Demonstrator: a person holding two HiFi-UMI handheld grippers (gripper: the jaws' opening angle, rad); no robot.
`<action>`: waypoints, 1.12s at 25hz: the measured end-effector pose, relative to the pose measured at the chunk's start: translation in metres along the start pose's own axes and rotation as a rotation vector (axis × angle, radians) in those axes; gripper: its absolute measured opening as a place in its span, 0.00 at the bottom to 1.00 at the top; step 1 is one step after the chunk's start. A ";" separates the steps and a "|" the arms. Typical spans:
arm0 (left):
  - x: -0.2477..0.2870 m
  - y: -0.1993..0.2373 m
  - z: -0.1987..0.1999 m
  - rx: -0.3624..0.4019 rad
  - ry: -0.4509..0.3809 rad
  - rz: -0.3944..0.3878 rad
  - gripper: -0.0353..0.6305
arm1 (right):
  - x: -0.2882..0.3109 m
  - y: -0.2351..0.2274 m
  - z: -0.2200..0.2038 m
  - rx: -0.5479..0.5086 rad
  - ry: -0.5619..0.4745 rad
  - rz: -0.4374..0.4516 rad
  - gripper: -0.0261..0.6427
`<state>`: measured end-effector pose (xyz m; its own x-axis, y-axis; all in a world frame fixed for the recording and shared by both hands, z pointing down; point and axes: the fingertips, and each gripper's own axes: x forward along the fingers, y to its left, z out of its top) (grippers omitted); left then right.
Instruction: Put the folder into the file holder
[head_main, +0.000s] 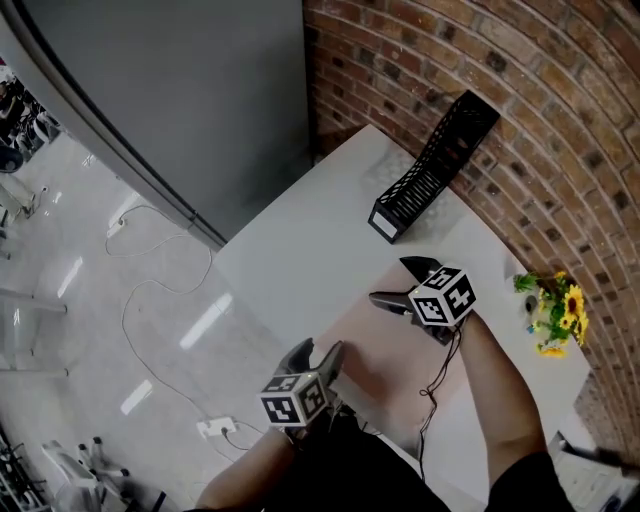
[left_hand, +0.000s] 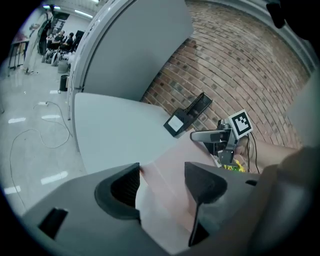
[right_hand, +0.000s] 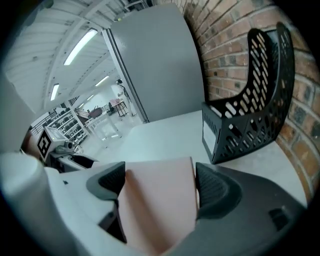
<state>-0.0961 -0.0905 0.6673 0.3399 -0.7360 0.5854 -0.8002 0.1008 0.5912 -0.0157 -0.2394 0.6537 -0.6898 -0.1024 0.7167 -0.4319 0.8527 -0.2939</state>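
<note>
A pale pink folder (head_main: 385, 365) lies flat on the white table (head_main: 300, 250), near its front. The black mesh file holder (head_main: 432, 168) stands at the back by the brick wall, with nothing in it. My left gripper (head_main: 318, 352) is open over the folder's near left corner; in the left gripper view the folder (left_hand: 167, 200) shows between the parted jaws. My right gripper (head_main: 392, 281) is open at the folder's far edge. In the right gripper view the folder (right_hand: 157, 205) fills the gap between the jaws, and the file holder (right_hand: 250, 110) stands just beyond.
Brick wall (head_main: 560, 120) runs along the table's back and right. A small bunch of yellow flowers (head_main: 555, 312) sits at the right edge. A grey partition (head_main: 200, 90) stands behind the table's left corner. Cables (head_main: 150, 300) trail on the floor below.
</note>
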 end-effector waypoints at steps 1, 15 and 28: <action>-0.004 -0.004 0.009 0.019 -0.024 0.001 0.47 | -0.008 0.002 0.010 -0.011 -0.029 -0.007 0.71; -0.074 -0.093 0.123 0.355 -0.360 -0.006 0.47 | -0.145 0.037 0.111 -0.089 -0.441 -0.120 0.71; -0.105 -0.181 0.132 0.614 -0.492 -0.090 0.47 | -0.254 0.037 0.109 0.074 -0.721 -0.180 0.63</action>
<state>-0.0520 -0.1192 0.4255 0.2733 -0.9497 0.1530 -0.9583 -0.2551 0.1286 0.0801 -0.2379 0.3918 -0.8038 -0.5694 0.1724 -0.5945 0.7570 -0.2713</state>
